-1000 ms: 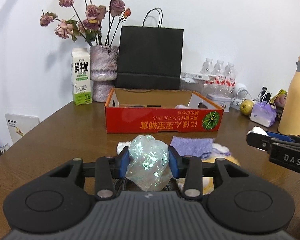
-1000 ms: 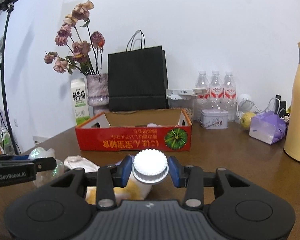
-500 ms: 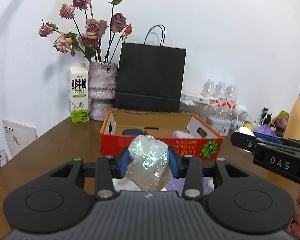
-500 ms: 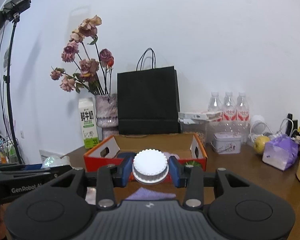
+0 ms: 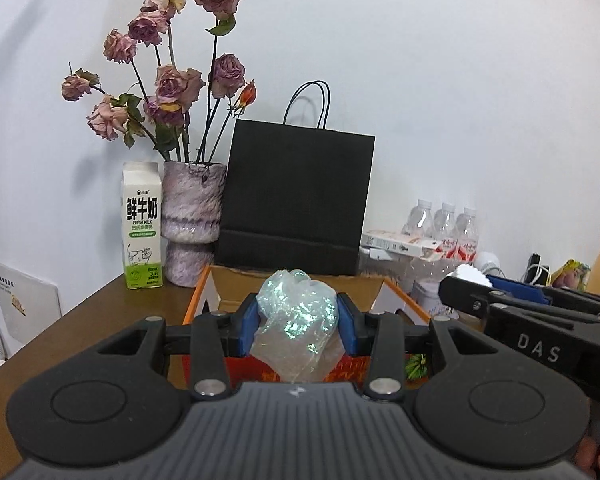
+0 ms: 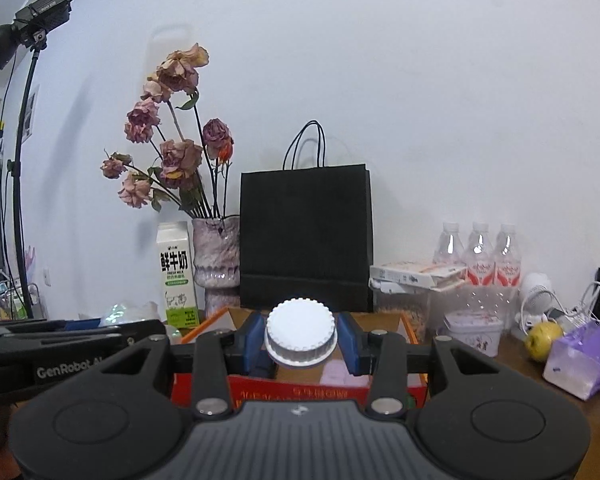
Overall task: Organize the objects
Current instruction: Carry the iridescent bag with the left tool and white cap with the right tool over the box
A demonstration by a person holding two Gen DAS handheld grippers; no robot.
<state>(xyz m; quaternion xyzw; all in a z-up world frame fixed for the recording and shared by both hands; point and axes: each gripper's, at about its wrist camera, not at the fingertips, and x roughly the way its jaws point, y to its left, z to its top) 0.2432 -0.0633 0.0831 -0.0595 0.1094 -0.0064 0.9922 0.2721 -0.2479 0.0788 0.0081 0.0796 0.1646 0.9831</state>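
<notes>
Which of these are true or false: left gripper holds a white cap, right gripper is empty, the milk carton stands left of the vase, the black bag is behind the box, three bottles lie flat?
1. The left gripper holds a white cap. False: it grips a crumpled plastic wrap.
2. The right gripper is empty. False: it grips the white cap.
3. The milk carton stands left of the vase. True.
4. The black bag is behind the box. True.
5. Three bottles lie flat. False: they stand upright.

1. Crumpled bag (image 5: 296, 320): glossy, iridescent plastic film.
2. Ribbed cap (image 6: 301, 331): matt white plastic.
3. Carrier bag (image 5: 296, 204): matt black paper.
4. Table (image 5: 100, 320): smooth brown wood.
5. Box (image 6: 300, 394): printed red cardboard.
</notes>
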